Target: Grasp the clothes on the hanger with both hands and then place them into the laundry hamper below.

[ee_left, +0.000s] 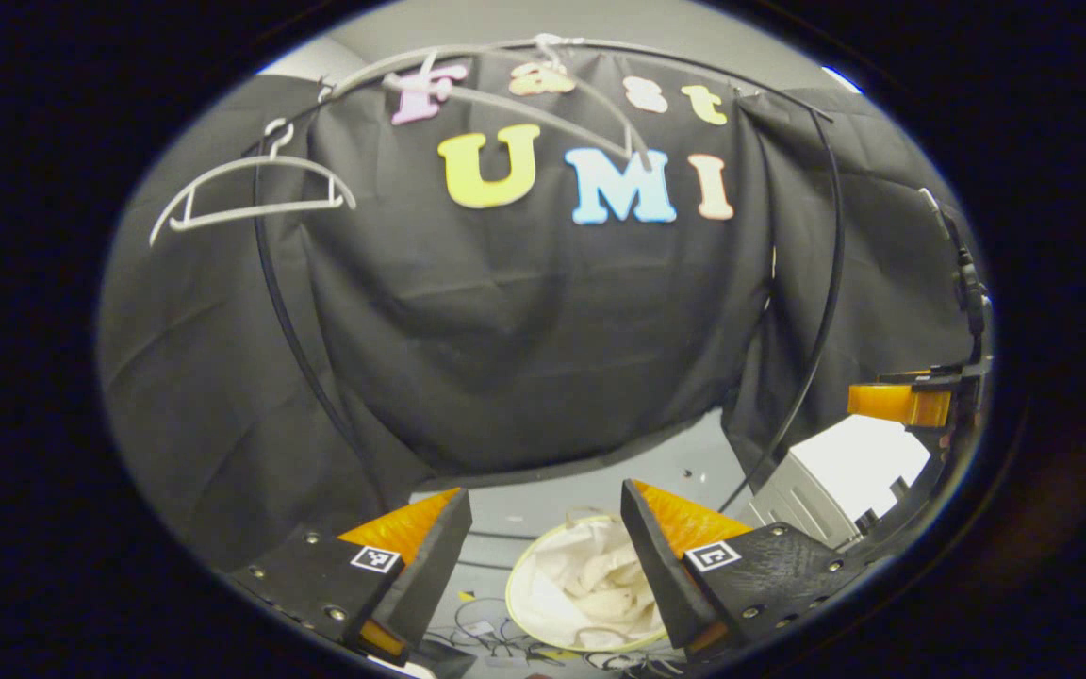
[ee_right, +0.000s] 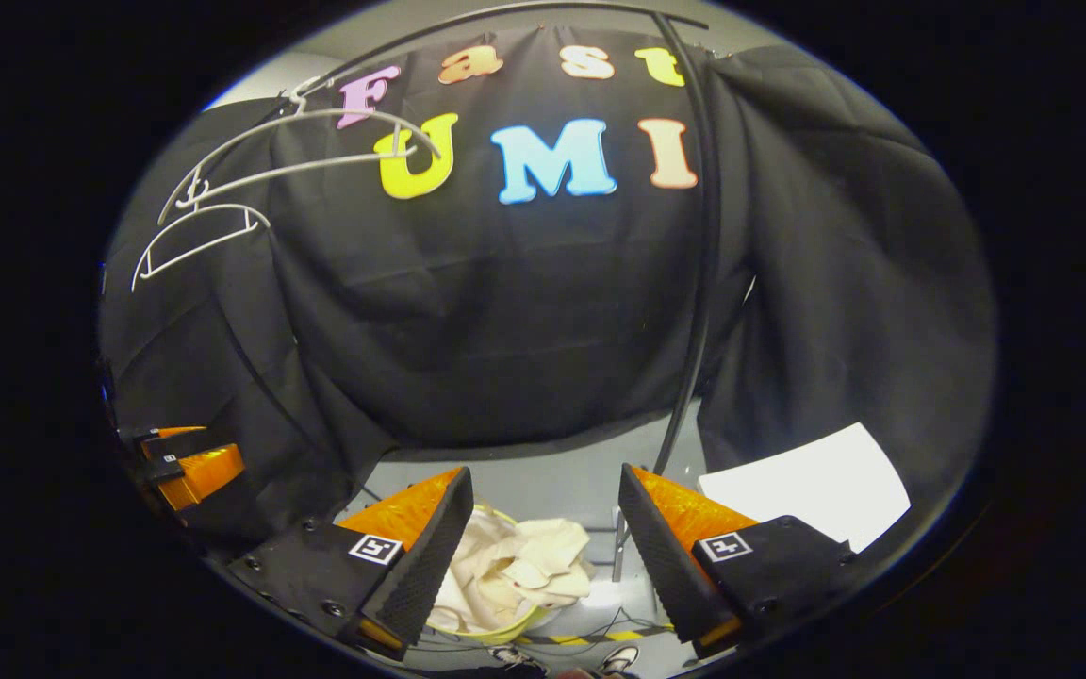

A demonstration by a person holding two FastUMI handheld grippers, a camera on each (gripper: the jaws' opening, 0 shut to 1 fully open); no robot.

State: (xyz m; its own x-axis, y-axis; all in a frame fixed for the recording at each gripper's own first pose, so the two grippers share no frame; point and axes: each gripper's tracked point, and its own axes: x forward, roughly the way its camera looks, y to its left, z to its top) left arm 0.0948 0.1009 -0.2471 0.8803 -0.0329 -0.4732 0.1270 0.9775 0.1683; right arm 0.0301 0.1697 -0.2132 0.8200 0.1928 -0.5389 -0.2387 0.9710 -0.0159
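Both my grippers hang above the hamper, fingers spread wide and holding nothing: the left gripper frames it in the left gripper view, the right gripper does so in the right gripper view. The clothes, a pale crumpled bundle, lie inside the hamper on the floor. Up on the rail two bare hangers dangle against the cloth wall. By my reckoning the drop is done. To finish it well, I lift both hands straight up, jaws wide, so no fold snags and drags back out. A white box sits to the right, well apart.
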